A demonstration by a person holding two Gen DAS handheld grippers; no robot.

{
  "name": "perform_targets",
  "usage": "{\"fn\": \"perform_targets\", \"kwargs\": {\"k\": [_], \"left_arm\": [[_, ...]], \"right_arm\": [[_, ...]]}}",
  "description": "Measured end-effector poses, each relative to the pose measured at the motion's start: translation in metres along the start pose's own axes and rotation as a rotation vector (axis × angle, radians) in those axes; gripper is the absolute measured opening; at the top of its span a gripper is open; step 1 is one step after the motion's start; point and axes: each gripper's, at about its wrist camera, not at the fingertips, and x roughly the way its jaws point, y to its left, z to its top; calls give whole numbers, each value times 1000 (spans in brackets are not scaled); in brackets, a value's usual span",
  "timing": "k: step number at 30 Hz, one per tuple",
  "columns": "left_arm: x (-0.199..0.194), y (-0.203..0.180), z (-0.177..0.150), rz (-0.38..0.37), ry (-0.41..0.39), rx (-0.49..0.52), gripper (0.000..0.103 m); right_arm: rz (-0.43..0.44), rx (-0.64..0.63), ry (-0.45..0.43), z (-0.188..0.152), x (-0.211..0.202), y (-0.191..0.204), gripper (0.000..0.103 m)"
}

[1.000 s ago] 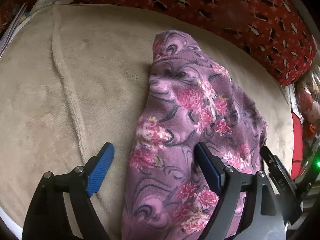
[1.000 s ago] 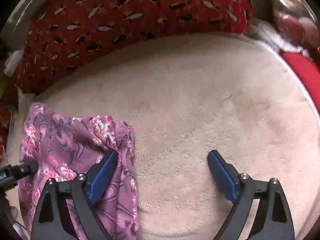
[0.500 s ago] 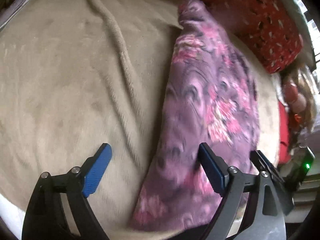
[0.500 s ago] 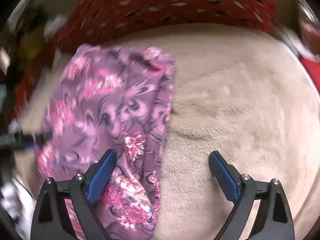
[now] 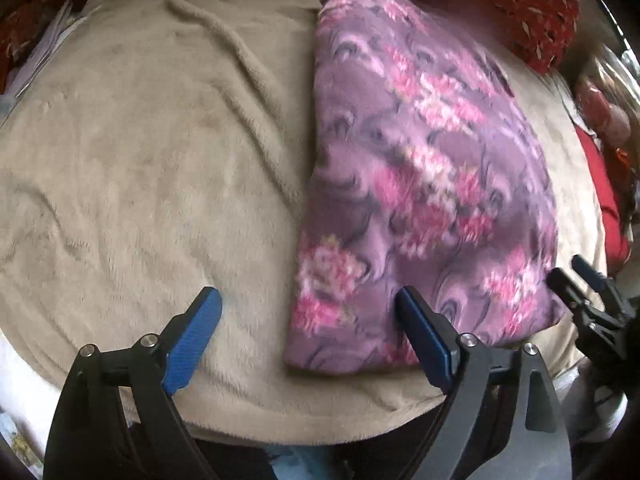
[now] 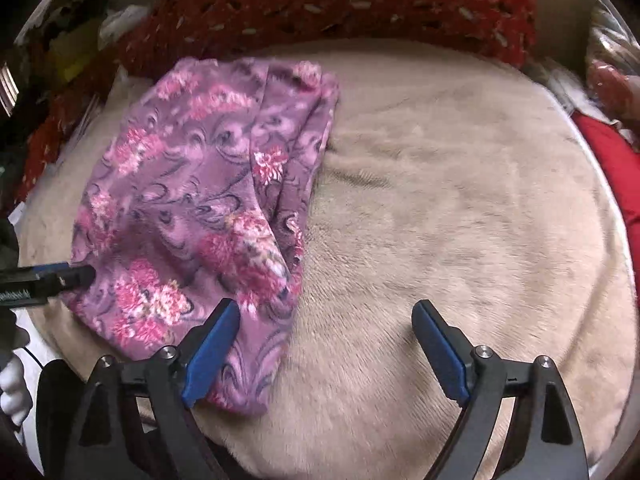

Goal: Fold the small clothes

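Lying folded on a beige fleece blanket (image 5: 140, 168), a purple floral garment (image 5: 420, 184) stretches from the near edge toward the far red patterned cushion (image 5: 532, 12) in the left wrist view, where it sits right of centre and looks blurred. The left gripper (image 5: 308, 332) hangs above the near edge with its blue-padded fingers (image 5: 192, 344) spread wide and holding nothing; its right finger overlaps the garment's near left corner in the picture, though whether it touches the cloth cannot be told. At the right edge of that view the black tip of the right gripper appears just beside the garment's near right corner. From the right wrist view, the same garment (image 6: 192, 208) lies on the left part of the blanket (image 6: 460, 220), its layers showing a fold line down the right side. The right gripper (image 6: 326, 344) also has its fingers (image 6: 212, 352) wide apart and empty, the left finger overlapping the garment's near edge while the right one is over bare fleece. The left gripper's tip enters from the left, close against the garment's left edge. No containers can be made out. The blanket is rumpled into long ridges on its left half in the left wrist view. Behind it runs the cushion (image 6: 340, 0), red with pale leaf-shaped marks, and a plain red cloth (image 6: 612, 168) lies at the right. Clutter at the far left is too dark to identify.
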Motion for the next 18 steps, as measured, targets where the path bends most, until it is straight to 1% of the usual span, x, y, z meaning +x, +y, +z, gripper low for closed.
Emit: {"fn": "perform_targets", "kwargs": {"k": [1,2,4,6,9,13,16,18], "left_arm": [[1,2,-5,-4,-3,-10,91],[1,2,-7,-5,-8,-17,92],[-3,3,-14,-6,-15,-32,92],[-10,7,-23,-13,-23,-37,92],[-31,9,-47,-25,-83,-57,92],[-55,13,-75,-49,-137,-92,92],[-71,10,-96,-29,-171,-81,92],[-80,9,-102,-3,-190,-55,92]], "right_arm": [[-8,-13,-9,-4,-5,0,88],[-34,-33,-4,-12,-8,2,88],[-104,-80,20,-25,0,1,88],[-130,-69,25,-29,0,-4,88],[-101,-25,-17,-34,-24,-9,88],[-76,-22,-89,-42,-59,-2,89],[-59,-21,-115,-46,-73,1,90],[-54,-18,-126,-44,-81,3,90]]}}
